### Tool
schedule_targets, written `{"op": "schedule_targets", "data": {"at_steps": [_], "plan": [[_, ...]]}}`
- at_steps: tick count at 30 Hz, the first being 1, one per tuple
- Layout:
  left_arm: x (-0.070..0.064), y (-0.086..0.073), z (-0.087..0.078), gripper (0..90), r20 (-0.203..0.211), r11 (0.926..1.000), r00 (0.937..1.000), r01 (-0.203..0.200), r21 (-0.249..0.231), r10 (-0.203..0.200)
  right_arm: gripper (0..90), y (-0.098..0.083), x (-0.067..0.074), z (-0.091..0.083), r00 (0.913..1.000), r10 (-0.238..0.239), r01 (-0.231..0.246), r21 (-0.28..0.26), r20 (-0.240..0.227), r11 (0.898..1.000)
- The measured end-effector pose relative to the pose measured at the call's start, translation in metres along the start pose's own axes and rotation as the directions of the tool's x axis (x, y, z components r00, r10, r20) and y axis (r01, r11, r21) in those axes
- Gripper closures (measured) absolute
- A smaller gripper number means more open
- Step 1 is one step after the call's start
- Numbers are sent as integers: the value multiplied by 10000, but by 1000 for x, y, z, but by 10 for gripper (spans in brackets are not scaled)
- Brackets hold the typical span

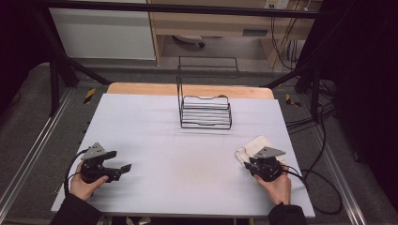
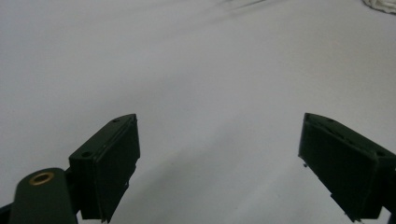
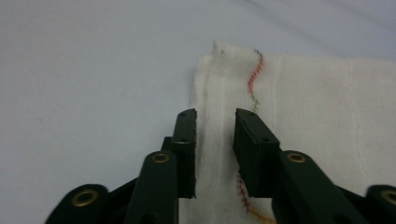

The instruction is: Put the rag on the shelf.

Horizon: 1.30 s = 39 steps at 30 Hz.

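Observation:
A folded white cloth (image 1: 252, 144) with a coloured stitched hem lies at the right side of the pale table (image 1: 187, 173). My right gripper (image 1: 254, 162) sits on its near edge. In the right gripper view the jaws (image 3: 215, 122) stand close together on a raised fold of the cloth (image 3: 327, 102), pinching its left edge. My left gripper (image 1: 123, 160) rests low over the table's left front, jaws spread wide with nothing between them (image 2: 219, 140). A corner of the cloth (image 2: 380, 4) shows far off in the left gripper view.
A black wire rack (image 1: 205, 112) stands at the back middle of the table, its tall frame rising at the rear. Cables (image 1: 324, 187) trail off the table's right side. A hand holds each gripper at the front edge.

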<state>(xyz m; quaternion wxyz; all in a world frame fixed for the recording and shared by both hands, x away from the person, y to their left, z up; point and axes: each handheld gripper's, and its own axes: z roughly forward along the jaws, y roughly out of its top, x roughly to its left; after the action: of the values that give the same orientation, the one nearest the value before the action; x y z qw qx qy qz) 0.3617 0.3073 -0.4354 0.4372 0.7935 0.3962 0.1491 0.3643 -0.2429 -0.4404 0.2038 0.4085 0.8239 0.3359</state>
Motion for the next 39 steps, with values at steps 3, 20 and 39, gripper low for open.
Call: {"op": "schedule_targets", "data": {"at_steps": [3, 20, 39], "plan": [[0, 0, 0, 124, -19, 10000, 10000, -8, 49, 8, 558, 9, -1, 3, 10000, 44, -42, -449, 36, 9990], [0, 0, 0, 131, -29, 10000, 10000, -23, 22, 23, 744, 32, -3, 43, 9955, -738, 731, 138, 587, 9972], [0, 0, -1, 135, -34, 10000, 10000, -29, 3, 29, 830, 42, 10, 26, 9964, -749, 699, -1164, -386, 9907]]}}
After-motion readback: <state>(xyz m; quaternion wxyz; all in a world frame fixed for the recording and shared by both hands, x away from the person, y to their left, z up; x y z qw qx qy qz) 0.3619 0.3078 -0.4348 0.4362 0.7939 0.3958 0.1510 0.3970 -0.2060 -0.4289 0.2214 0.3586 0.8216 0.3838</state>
